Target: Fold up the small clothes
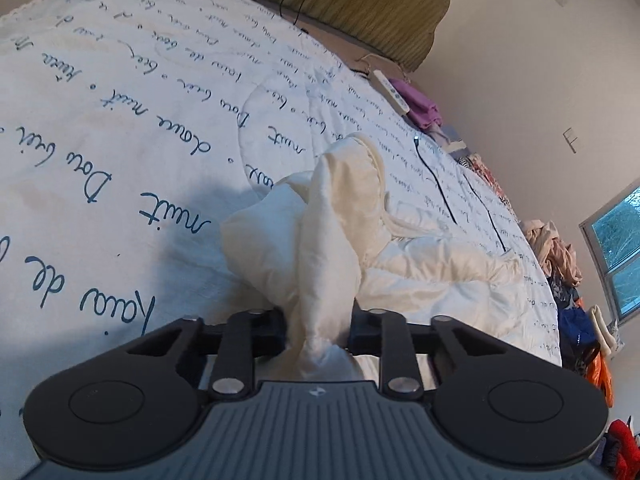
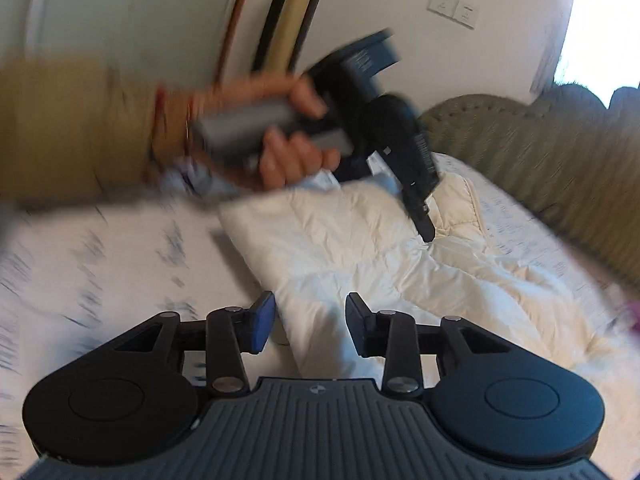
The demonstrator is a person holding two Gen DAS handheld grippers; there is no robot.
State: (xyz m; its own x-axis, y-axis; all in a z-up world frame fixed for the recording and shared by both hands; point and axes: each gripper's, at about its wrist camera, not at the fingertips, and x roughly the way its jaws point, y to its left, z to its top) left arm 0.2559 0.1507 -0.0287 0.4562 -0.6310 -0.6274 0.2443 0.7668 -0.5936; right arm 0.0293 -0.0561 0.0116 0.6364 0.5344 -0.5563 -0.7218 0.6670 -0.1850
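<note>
The left gripper (image 1: 318,330) is clenched on a bunched fold of the cream padded garment (image 1: 360,232); the cloth fills the whole gap between its jaws, so the pads themselves are hidden behind it. The garment lies crumpled on the white bedspread (image 1: 120,120) with blue handwriting print, and one part of it rises in a lump just beyond the jaws. Which part of the garment is pinched, a sleeve or a hem, I cannot tell.

In the right wrist view the picture is much blurred. The right gripper (image 2: 310,320) stands partly apart over the near edge of the same garment (image 2: 360,248); the cloth is between its jaws, but a gap shows on each side, so it does not grasp. Farther in this view a hand (image 2: 288,148) with a tan sleeve (image 2: 72,128) holds the other gripper, whose tip comes down onto the garment; the tip is dark and smeared.

At the far right of the bed lie a white remote (image 1: 394,92), a purple cloth (image 1: 420,100) and two black cables (image 1: 436,176). More clothes (image 1: 556,248) are piled at the right edge, cut off by the frame. A green headboard (image 2: 540,152) stands behind the bed.
</note>
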